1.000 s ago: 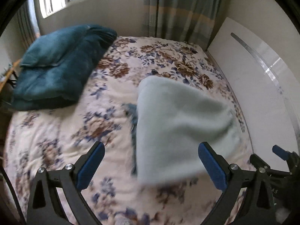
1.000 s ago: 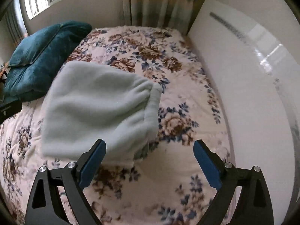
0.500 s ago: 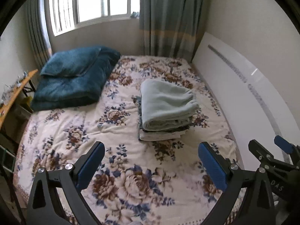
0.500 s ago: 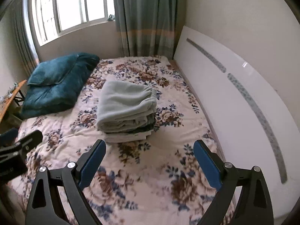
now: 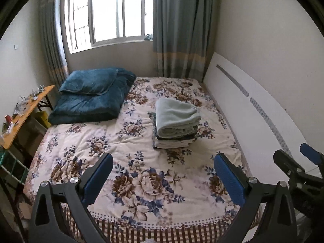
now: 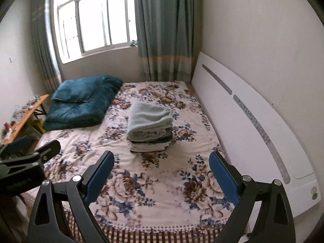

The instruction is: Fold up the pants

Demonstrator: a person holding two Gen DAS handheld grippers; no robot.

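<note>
Lower garments in the folded stack (image 5: 172, 141) are covered by the pale green pants (image 5: 176, 117); type indeterminate. Small items on the tabletop (image 5: 26, 111) too small to identify.

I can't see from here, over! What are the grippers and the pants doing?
Left gripper open, empty. Right gripper open, empty. Light green pants folded, top of the clothes stack on the bed. Nothing in the way.

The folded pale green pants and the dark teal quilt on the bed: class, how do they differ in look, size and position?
The pale green pants are light-coloured; the teal quilt is dark. The pants are the smaller bundle and top a stack of other folded clothes; the quilt is bulkier and lies directly on the floral bedspread. The pants sit nearer the white headboard, the quilt nearer the window. Both are folded and look soft.
</note>
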